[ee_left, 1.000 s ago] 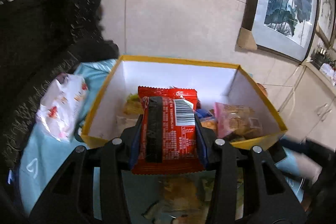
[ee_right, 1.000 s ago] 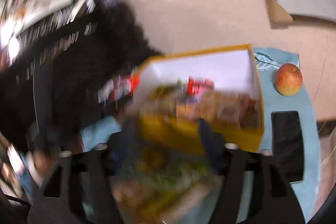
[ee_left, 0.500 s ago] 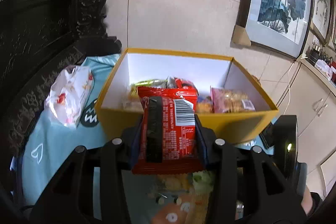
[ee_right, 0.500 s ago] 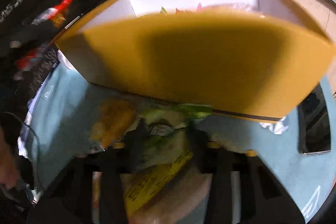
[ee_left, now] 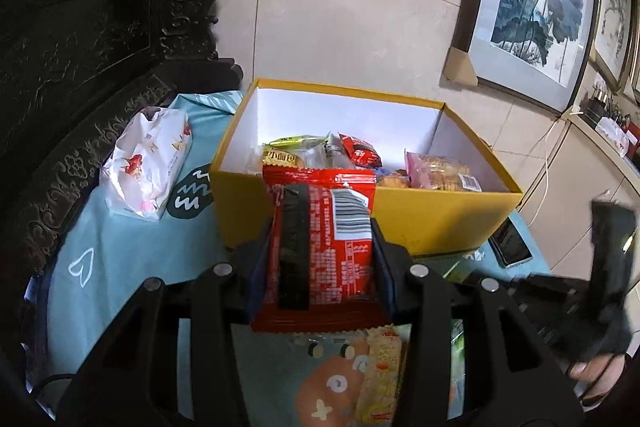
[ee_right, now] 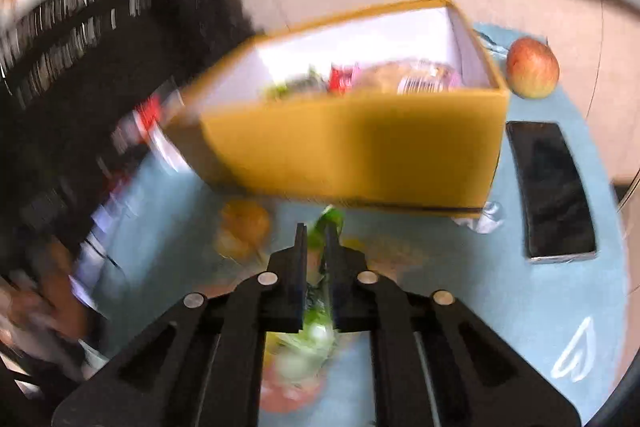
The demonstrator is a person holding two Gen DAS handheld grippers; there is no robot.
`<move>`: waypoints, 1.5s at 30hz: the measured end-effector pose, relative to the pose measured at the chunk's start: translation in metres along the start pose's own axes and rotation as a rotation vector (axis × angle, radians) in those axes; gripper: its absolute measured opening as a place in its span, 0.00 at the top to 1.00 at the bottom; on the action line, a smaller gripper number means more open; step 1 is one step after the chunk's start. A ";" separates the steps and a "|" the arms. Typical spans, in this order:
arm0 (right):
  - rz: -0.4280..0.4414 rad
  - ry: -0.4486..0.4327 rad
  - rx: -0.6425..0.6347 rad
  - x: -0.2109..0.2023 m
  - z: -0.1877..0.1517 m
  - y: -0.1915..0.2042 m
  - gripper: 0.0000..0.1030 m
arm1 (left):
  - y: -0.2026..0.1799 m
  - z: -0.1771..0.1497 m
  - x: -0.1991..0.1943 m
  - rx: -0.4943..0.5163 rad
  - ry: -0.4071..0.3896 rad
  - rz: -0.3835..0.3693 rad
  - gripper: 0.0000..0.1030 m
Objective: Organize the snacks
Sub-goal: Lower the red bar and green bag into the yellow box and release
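Held red pack (ee_left: 320, 251) pinched in left gripper (ee_left: 320, 259) at lower centre, short of box (ee_left: 400, 215), ready for loading; right gripper (ee_right: 316, 247) nipped green wrapper (ee_right: 328, 223).

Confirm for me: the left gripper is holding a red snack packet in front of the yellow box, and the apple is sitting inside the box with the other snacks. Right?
Not quite. The left gripper does hold the red snack packet in front of the yellow box, but the apple is not inside it. The right wrist view shows it on the blue cloth, outside the box's far right corner.
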State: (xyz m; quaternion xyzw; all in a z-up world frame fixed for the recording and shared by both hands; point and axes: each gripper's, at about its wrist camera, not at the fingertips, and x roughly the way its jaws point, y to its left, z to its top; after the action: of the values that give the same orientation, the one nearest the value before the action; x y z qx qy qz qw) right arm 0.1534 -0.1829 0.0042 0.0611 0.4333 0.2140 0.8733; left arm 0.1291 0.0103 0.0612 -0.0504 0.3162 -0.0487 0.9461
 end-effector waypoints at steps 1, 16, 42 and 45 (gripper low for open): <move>0.004 0.025 -0.004 0.006 -0.003 0.002 0.73 | 0.000 -0.001 0.001 -0.001 0.007 -0.001 0.57; -0.110 0.030 -0.139 0.020 -0.039 0.062 0.14 | 0.004 -0.018 0.010 -0.011 0.053 -0.001 0.57; -0.143 -0.505 -0.051 -0.072 0.081 0.006 0.57 | -0.038 0.065 0.013 0.090 -0.084 -0.006 0.56; -0.189 -0.493 -0.030 -0.047 0.104 -0.011 0.57 | -0.044 0.083 0.057 0.077 -0.035 0.016 0.57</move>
State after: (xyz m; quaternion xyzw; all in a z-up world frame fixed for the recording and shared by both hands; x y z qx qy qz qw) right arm 0.2137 -0.2048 0.0998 0.0577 0.2082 0.1163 0.9694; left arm 0.2217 -0.0346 0.0993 -0.0123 0.2980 -0.0521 0.9531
